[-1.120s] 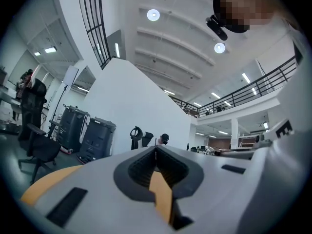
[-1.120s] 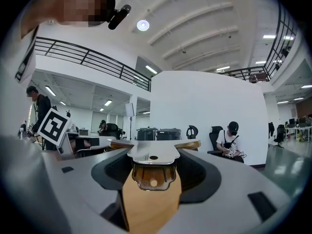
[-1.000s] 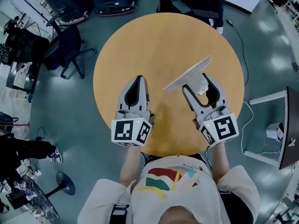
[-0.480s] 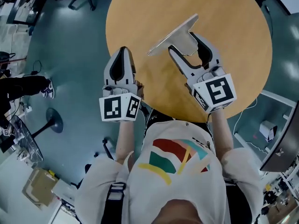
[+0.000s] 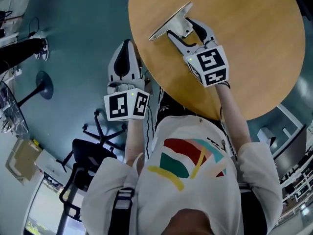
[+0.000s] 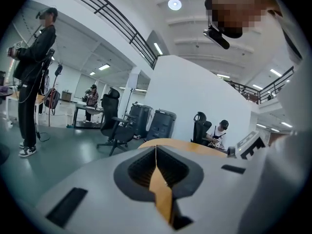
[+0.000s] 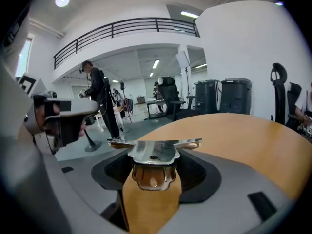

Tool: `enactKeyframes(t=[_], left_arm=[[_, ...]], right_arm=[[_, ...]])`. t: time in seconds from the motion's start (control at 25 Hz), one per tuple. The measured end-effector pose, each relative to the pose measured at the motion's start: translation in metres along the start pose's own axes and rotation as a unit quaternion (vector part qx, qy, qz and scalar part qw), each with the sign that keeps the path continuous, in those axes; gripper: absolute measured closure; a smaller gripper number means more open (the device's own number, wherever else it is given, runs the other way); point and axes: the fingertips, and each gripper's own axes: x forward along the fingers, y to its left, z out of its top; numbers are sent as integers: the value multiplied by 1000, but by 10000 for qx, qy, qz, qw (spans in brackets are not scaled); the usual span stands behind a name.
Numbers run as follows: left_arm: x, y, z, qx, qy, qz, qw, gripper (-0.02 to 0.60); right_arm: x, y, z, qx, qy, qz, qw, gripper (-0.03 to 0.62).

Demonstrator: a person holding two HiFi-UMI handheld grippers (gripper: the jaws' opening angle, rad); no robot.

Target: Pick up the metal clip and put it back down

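While the right tongs (image 5: 182,27) are pinching it, the metal clip (image 5: 169,21) is sitting over the left part of the round wooden surface (image 5: 244,58), close to that surface's edge. Neither view is settling whether it is hanging clear of the wood or resting a corner on it.

Item: metal clip (image 7: 155,152). Polished sheet metal, showing a broad flat plate with two short wings and a small hole, over a narrower folded body. The plate is tilting in the head view and lying roughly level in the right gripper view.

Hold: the right tongs (image 7: 154,175) are closing on the folded body from both sides, with the plate projecting beyond the tips.

Left tongs (image 5: 128,50): pressed together (image 6: 156,155) with nothing between them, hanging off the surface's edge over the floor and taking no part.

Handling, as judged:
- The clip is probably light and stiff, and not likely to bend under a pinch.
- The bright finish is suggesting a slippery face, so a slack grip is risking a twist or a slide.
- The thin plate edge is offering little to bite on. The folded body, where the tongs are sitting now, is looking like the best place to hold.
- The broad plate is overhanging the grip and putting weight ahead of the tips, so the piece is apt to swing.
- It does not look fragile. A drop is threatening noise and a marked surface more than damage.
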Motion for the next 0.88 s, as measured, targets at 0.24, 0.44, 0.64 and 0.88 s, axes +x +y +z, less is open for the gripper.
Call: enactKeyframes(t=[0.24, 0.44, 0.64, 0.88], left_arm=[[-13, 30, -21, -175, -15, 304, 9994, 534], [-12, 34, -30, -226, 53, 322, 9992, 534], [-13, 28, -28, -229, 16, 279, 9993, 534], [-8, 22, -26, -162, 36, 207, 9996, 534]], right_arm=[[46, 29, -51, -337, 730, 268, 9964, 313], [56, 40, -73, -647, 1046, 353, 9918, 313], [59, 39, -74, -822, 992, 248, 9914, 313], [60, 33, -66, -739, 764, 111, 9943, 312]])
